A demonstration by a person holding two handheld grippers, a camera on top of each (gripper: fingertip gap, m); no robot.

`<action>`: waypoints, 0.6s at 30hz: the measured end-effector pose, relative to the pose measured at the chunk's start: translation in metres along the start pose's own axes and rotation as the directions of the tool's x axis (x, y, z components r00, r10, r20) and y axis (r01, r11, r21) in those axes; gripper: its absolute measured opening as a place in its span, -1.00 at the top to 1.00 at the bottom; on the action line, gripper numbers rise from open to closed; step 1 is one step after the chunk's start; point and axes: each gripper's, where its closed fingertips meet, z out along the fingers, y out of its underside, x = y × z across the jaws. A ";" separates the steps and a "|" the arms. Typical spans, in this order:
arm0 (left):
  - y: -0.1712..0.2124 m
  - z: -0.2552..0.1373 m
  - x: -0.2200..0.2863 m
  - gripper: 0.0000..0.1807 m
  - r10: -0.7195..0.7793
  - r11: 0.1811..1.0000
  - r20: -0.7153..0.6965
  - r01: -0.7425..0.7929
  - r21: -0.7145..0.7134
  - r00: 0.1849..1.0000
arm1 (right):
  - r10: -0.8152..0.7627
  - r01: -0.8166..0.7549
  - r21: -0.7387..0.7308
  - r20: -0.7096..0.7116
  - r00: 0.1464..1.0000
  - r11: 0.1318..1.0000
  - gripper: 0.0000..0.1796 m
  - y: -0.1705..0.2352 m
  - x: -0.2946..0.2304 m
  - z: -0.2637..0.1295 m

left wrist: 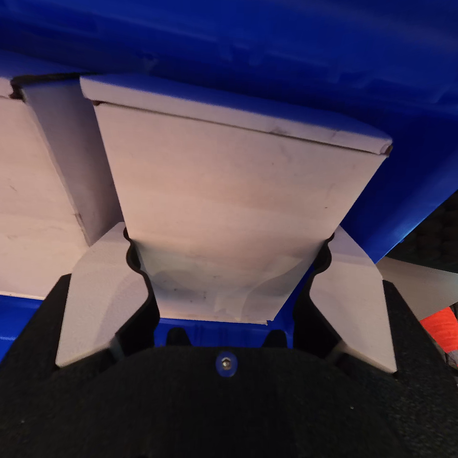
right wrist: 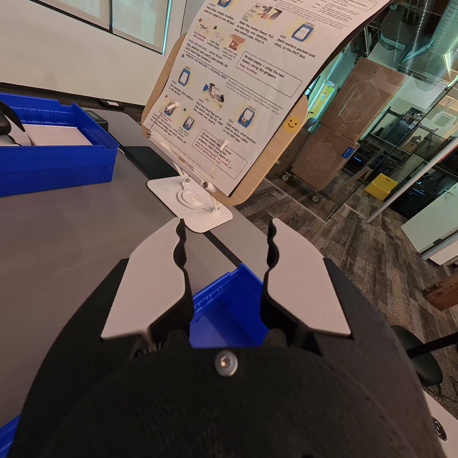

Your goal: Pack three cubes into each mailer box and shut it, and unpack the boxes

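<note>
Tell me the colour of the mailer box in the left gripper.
White mailer box, best in the left wrist view, clamped by the left gripper.

The white mailer box [left wrist: 235,198] between the fingers of the left gripper [left wrist: 226,244] fills the left wrist view; its near corners are hidden behind the fingers, and its contents cannot be seen. A second white box [left wrist: 37,198] is cut off by the left edge. The blue bin [left wrist: 247,37] around them runs past the top edge.

In the right wrist view, the right gripper [right wrist: 225,226] covers most of a blue bin [right wrist: 228,304]. The far blue bin [right wrist: 59,161] is cut by the left edge, and a dark shape there is too cropped to identify. The instruction sheet [right wrist: 247,74] runs off the top.
</note>
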 end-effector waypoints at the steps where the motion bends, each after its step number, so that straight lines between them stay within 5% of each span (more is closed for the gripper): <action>1: 0.000 0.000 0.000 -0.53 0.001 1.000 0.001 -0.001 -0.001 1.000 | 0.000 0.000 0.000 0.001 1.000 1.000 0.28 0.000 0.000 0.000; 18: 0.006 -0.003 -0.002 -0.49 0.007 0.999 0.021 -0.006 -0.054 1.000 | -0.004 0.004 -0.019 0.013 1.000 1.000 0.29 0.005 -0.002 0.003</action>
